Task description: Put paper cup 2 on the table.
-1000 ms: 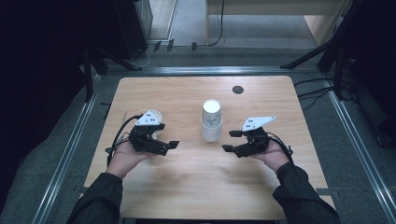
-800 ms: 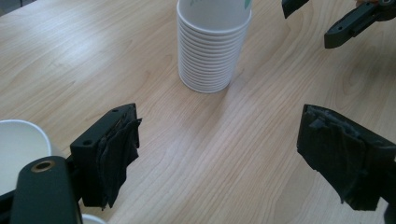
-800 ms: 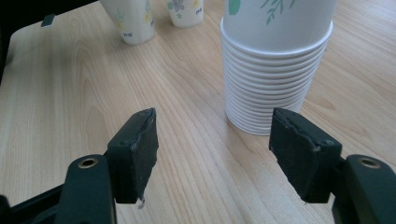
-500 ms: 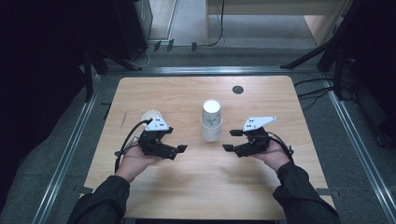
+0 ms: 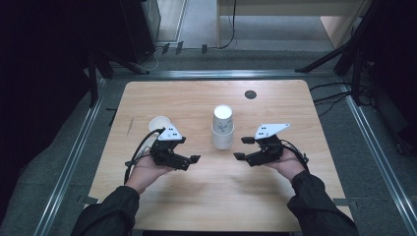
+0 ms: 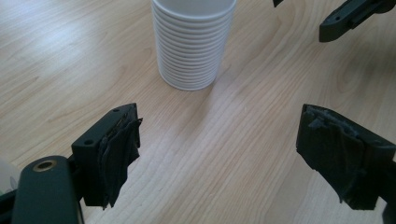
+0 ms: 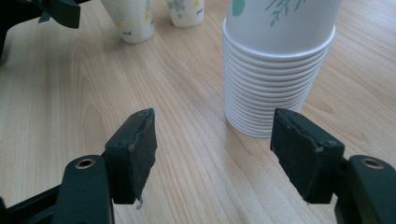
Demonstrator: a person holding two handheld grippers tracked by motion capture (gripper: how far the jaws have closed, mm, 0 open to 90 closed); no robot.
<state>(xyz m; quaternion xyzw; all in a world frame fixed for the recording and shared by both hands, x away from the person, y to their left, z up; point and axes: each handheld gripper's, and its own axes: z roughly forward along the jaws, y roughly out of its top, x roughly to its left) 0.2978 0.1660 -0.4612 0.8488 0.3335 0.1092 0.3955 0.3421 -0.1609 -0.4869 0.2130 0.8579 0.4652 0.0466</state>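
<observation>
Two grippers are seen over a pale wood-grain table (image 5: 295,103) in the high view. The table is ringed by grey floor, metal rails and dark stands, with a wooden bench at the top edge. A small dark round hole (image 5: 250,94) is set near the far edge. The stack of paper cups (image 5: 222,127) stands upright at mid-table, between the grippers and touched by neither. The left gripper (image 5: 189,162) is held with jaws spread and empty, pointing toward the stack. A single white cup (image 5: 159,123) stands just behind it. The right gripper (image 5: 242,148) is likewise spread and empty, near the stack's right side.

In the left gripper view, bare tabletop is seen between the wide-apart black pads (image 6: 119,149). The ribbed white stack (image 6: 192,44) stands ahead and apart, with the other gripper's jaw tips at top right.

In the right gripper view, the pads (image 7: 137,149) stand apart over bare wood. The stack (image 7: 275,70), its top cup printed with green leaves, stands just ahead of the right-hand jaw. Two flowered cups (image 7: 128,18) stand further off.

Against the earlier high frames, the left gripper is seen shifted nearer the person and toward the stack, uncovering the single cup. The right gripper's jaws have just been opening, nothing between them. The stack is unmoved.
</observation>
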